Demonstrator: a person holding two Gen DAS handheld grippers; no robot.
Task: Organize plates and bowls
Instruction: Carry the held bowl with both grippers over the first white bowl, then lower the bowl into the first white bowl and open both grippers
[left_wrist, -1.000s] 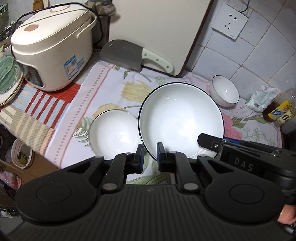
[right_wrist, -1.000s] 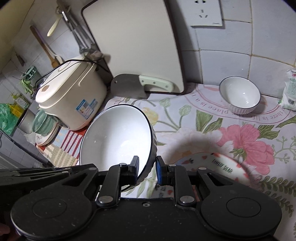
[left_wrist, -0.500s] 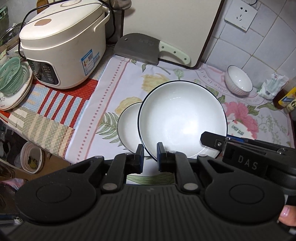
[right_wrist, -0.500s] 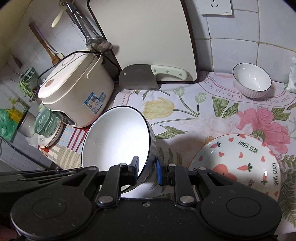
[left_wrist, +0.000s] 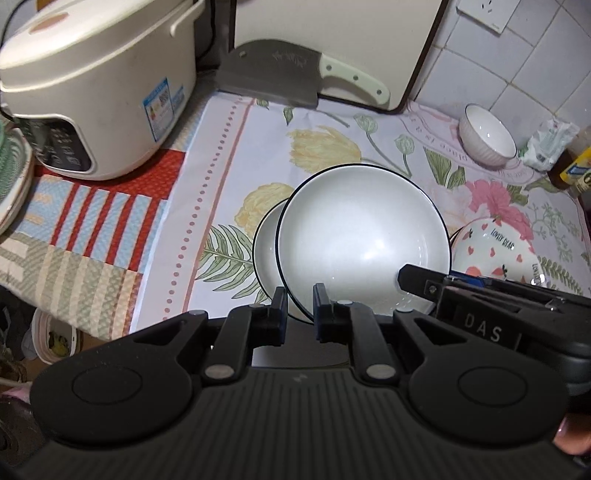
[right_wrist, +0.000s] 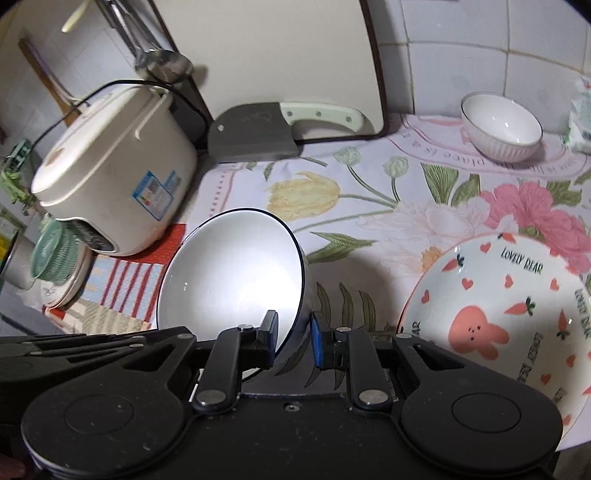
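Note:
A large white bowl (left_wrist: 364, 240) with a dark rim hangs tilted just above the floral cloth (left_wrist: 332, 122), gripped from two sides. My left gripper (left_wrist: 299, 314) is shut on its near rim. My right gripper (right_wrist: 293, 339) is shut on the rim at the right, and its black fingers (left_wrist: 424, 280) also show in the left wrist view. From the right wrist the bowl (right_wrist: 232, 280) looks steeply tipped. Under it lies a smaller white dark-rimmed bowl (left_wrist: 266, 247), mostly covered, with only its left edge showing.
A bunny-and-carrot plate (right_wrist: 498, 314) lies to the right of the held bowl. A small ribbed bowl (left_wrist: 487, 136) stands at the back right by the tiled wall. A rice cooker (left_wrist: 92, 92), a cleaver (left_wrist: 273, 70) and an upright cutting board (left_wrist: 332, 37) line the back.
Both grippers have carried the large bowl down and over the smaller white bowl, which is now mostly covered. The bunny plate has come into view at the right.

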